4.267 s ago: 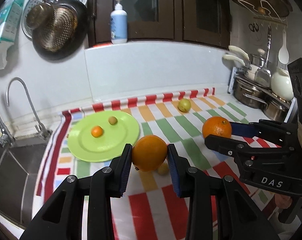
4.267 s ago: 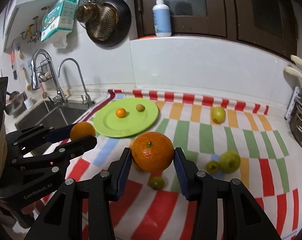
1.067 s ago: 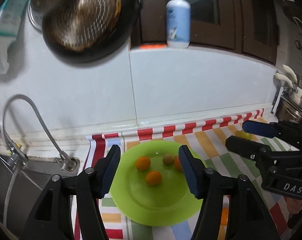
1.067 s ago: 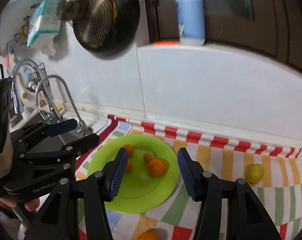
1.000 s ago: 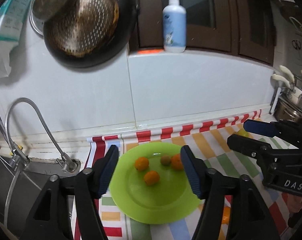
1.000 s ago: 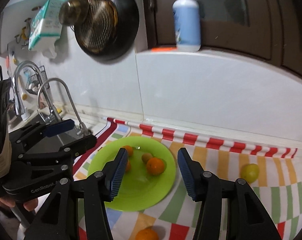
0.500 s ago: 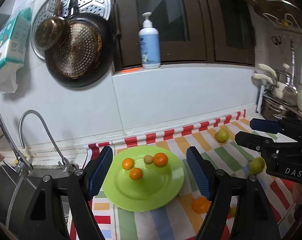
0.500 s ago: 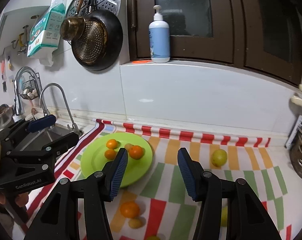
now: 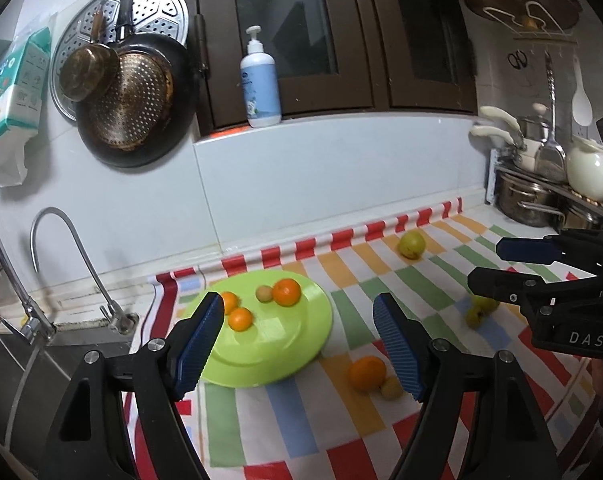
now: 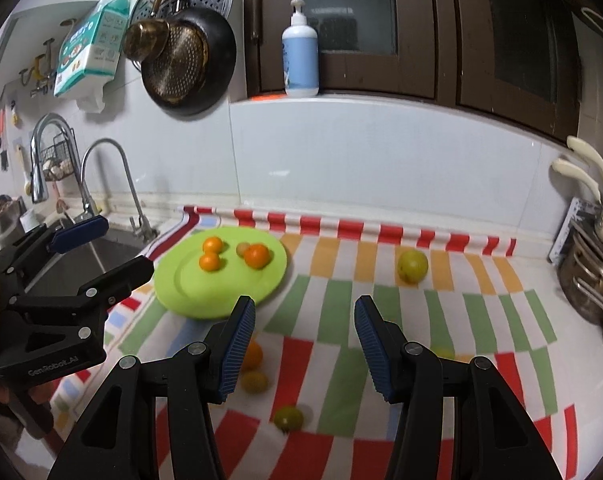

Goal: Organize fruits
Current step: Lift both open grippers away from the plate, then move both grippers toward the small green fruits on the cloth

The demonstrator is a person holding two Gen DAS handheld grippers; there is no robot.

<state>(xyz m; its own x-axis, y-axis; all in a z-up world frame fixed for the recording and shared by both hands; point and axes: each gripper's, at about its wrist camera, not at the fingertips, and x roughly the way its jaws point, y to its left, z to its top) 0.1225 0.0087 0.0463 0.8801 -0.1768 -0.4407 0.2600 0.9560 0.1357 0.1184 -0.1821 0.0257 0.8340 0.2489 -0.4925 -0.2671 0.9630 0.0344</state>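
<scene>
Both claws spread apart, nothing held: left gripper [image 9: 297, 344], right gripper [image 10: 304, 343]. Nearest on the striped cloth [image 10: 333, 300]: small green fruit [image 10: 288, 417], then an orange [image 9: 367, 373] touching a small yellow fruit [image 9: 391, 387]. Farther: green plate [image 9: 285, 340] with three oranges plus one small pale fruit. Yellow-green fruit [image 10: 412, 265] near the back edge.

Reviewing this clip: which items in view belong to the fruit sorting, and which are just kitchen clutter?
Part of the job:
green plate holding three oranges and a small pale fruit
loose orange on the striped cloth
yellow-green fruit near the wall
left gripper and right gripper, both open and empty

Just lying about:
soap bottle
hanging pan
faucet
pots
</scene>
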